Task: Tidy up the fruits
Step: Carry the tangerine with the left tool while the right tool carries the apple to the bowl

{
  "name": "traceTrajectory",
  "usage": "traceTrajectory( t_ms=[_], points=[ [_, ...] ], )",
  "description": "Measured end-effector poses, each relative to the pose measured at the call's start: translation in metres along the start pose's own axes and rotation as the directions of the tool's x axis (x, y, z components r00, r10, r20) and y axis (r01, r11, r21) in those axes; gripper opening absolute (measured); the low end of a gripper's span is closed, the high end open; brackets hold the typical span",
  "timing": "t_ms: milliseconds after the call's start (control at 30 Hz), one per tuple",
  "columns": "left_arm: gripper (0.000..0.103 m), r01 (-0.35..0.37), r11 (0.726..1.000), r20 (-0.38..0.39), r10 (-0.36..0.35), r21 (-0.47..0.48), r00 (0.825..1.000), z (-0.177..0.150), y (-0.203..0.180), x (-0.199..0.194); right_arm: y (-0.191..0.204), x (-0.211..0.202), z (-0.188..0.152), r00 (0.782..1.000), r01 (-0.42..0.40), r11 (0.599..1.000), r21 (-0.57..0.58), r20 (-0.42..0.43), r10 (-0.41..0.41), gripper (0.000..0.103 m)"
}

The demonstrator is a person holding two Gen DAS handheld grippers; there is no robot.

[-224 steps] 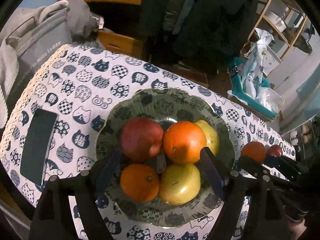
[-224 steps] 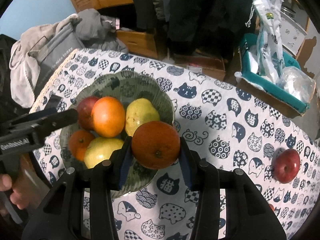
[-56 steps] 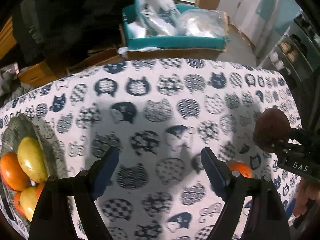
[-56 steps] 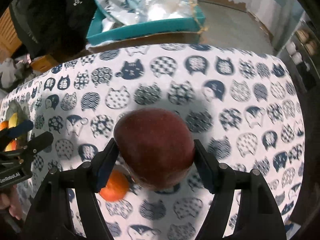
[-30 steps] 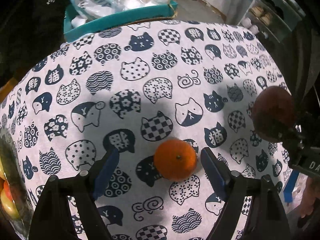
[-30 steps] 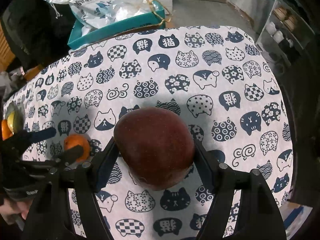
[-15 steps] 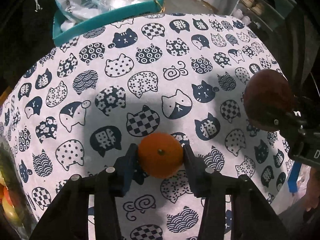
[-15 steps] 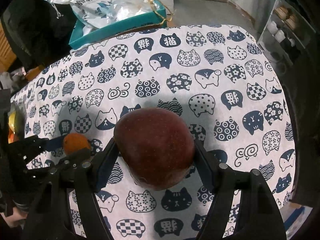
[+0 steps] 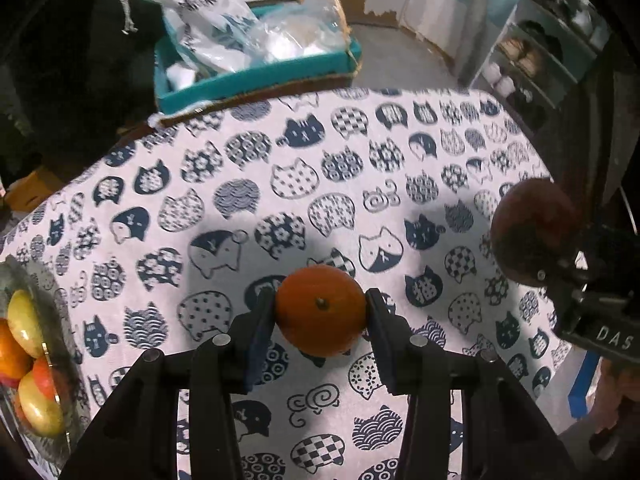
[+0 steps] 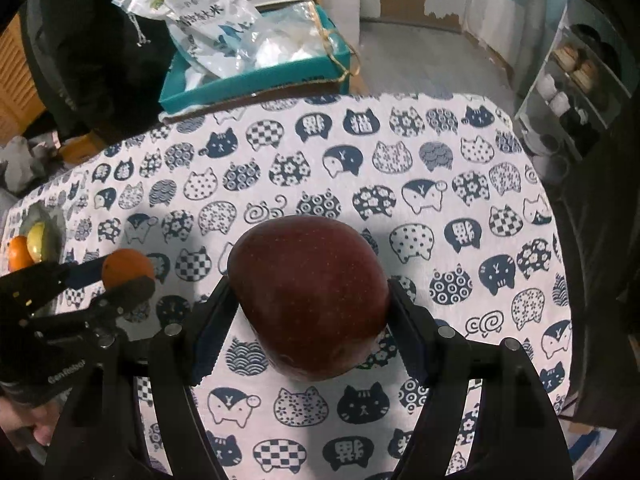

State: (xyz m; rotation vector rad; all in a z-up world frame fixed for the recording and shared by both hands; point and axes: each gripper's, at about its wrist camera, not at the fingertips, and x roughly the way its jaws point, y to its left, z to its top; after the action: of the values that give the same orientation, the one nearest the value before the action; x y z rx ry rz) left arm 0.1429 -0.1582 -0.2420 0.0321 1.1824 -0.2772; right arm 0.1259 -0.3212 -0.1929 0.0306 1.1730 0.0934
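My left gripper (image 9: 320, 312) is shut on a small orange (image 9: 320, 309) and holds it just above the cat-print tablecloth (image 9: 280, 168). My right gripper (image 10: 310, 300) is shut on a large dark red apple (image 10: 308, 292), also off the cloth. In the left wrist view the apple (image 9: 532, 232) and the right gripper appear at the right edge. In the right wrist view the orange (image 10: 127, 266) sits in the left gripper at the left. A green glass bowl (image 9: 66, 320) with yellow and orange fruit is at the far left edge.
A teal box (image 9: 256, 80) with plastic bags stands beyond the far table edge. Shelves (image 9: 552, 52) with small items stand at the right. Dark clothing hangs at the back left. The cloth between bowl and grippers is bare.
The left gripper's jaws closed on the orange that lay on the cloth, and then lifted it. The right gripper with the apple rose slightly.
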Motion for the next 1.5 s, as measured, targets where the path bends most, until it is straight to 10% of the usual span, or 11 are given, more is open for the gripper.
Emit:
traceTrajectory(
  t_ms=[1500],
  points=[
    [0.046, -0.007, 0.99, 0.301, 0.051, -0.143, 0.952, -0.023, 0.088, -0.168, 0.133, -0.101, 0.03, 0.958, -0.155, 0.953, -0.259, 0.198, 0.21, 0.074]
  ],
)
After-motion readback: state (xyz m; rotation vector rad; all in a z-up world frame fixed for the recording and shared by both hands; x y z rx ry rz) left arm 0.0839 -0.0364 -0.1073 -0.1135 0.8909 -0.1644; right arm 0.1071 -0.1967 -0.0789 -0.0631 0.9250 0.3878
